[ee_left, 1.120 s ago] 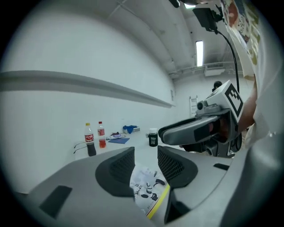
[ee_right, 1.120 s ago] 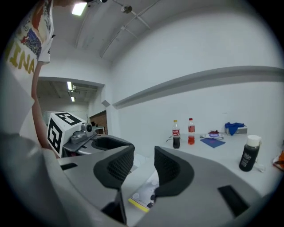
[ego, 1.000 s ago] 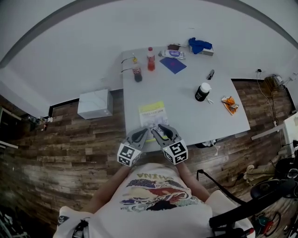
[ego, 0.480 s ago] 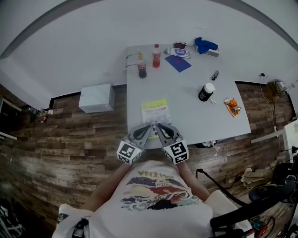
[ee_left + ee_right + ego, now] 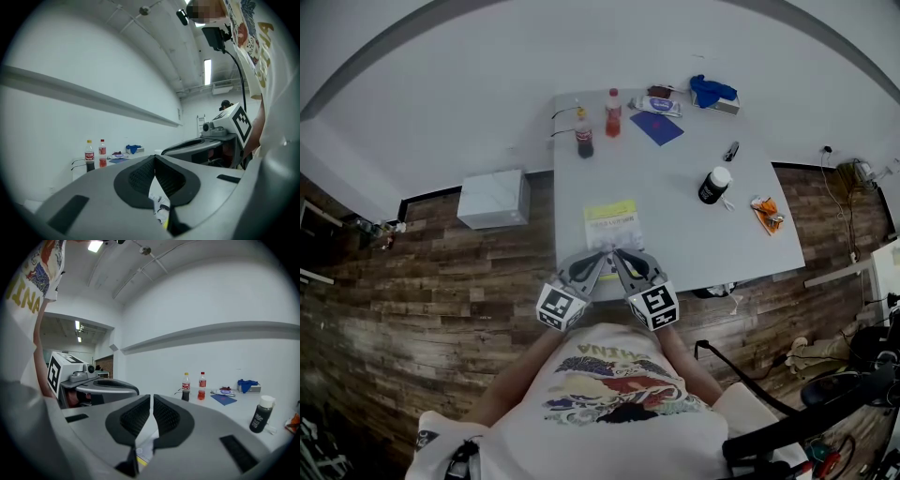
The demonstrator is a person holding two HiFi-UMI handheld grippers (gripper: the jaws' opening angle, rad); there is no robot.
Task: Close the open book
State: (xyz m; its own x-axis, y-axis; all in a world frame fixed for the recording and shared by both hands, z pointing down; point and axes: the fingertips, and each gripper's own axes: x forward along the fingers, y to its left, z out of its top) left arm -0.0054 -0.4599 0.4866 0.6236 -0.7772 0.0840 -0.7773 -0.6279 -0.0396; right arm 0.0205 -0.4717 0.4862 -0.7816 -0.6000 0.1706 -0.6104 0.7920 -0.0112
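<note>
The left gripper has its fingers pressed tight together with nothing seen between them. The right gripper has fingers that have just been closing and now sit almost together with only a thin slit, and it is hard to tell if a page is caught in it. The book lies flat on the bench, right under and just past the tips of both pairs of fingers, which sit side by side at its near edge.
</note>
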